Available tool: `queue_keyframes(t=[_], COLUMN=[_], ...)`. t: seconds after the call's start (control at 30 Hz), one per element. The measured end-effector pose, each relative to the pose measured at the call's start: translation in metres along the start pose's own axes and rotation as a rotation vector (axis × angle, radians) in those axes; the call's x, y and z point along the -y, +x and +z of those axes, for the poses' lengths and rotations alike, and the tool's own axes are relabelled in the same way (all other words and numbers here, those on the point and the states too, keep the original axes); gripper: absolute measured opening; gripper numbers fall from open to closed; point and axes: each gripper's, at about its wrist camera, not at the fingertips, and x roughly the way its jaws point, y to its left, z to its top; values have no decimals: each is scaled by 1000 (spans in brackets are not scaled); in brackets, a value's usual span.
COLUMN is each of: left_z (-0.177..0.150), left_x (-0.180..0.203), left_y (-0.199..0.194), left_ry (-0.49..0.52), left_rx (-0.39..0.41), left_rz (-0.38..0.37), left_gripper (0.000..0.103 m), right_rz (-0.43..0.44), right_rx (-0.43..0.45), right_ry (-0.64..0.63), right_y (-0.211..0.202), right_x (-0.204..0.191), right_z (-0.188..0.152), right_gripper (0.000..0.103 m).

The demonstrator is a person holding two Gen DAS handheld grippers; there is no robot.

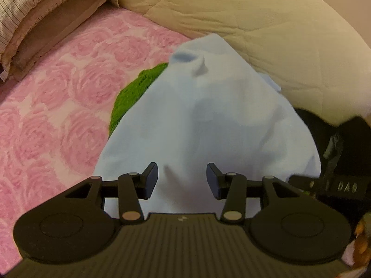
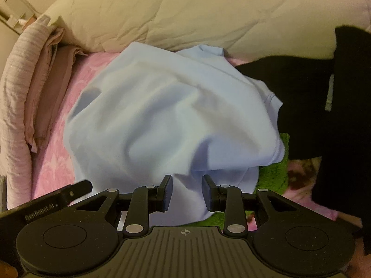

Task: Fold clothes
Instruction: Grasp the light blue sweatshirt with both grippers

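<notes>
Looking down at a pale blue shirt, smooth thin fabric, bunched in a soft rumpled heap on the bed's pink rose-patterned cover. Left tool and right tool both have their jaws parted with blue cloth lying between them; can't tell if either one actually pinches it. Fuzzy green knit peeks out underneath, black garment alongside, puffy cream quilted comforter behind.

One light-blue garment, one green towel, one black garment, two pillows.
</notes>
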Motion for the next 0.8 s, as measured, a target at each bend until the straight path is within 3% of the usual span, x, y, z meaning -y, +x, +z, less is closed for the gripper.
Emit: queue_keyframes(t=[0.27,0.43,0.47,0.5,0.6,0.8], left_z=[14,15,16,16,15,9], left_x=[-7,-13,-16,-18,-22,-29], left_y=[32,39,38,35,20,-46], left_ry=[-47,-58,-67,-76,-85,-107], left_rx=[3,1,-2,-3,21,156], left_rz=[-69,-135,-147,-157,-189,-209], left_gripper=[41,24,16,10,9,6], right_rz=[3,40,49,56,64,119], right_rx=[-19,21,29,33,74,197], right_ry=[33,24,14,-4,-43,-136], right_y=[27,31,30,29,14,-40], right_x=[4,2,1,-2,-12,-41], right_z=[6,6,6,6,7,6], right_gripper=[32,30,5,4,4,4])
